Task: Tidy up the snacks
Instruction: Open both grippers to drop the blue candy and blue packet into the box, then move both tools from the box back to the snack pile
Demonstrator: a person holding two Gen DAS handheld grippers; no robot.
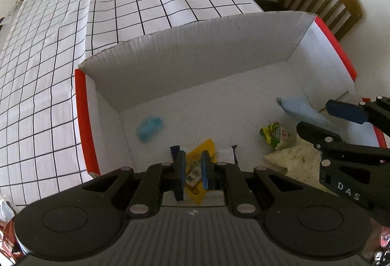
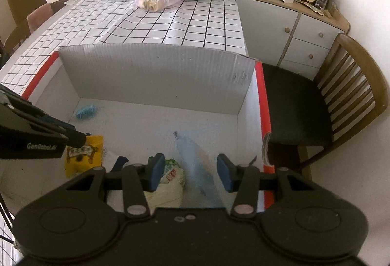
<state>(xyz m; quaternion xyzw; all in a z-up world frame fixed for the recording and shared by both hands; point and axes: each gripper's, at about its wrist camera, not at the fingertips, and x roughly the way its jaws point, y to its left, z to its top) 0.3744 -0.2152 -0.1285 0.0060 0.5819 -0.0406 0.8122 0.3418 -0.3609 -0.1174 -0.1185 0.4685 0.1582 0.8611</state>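
Black left gripper — blue pads, silver rivets, ribbed housing

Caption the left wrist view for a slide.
Left gripper shut on a yellow snack packet over the white cardboard box; right gripper open alongside.
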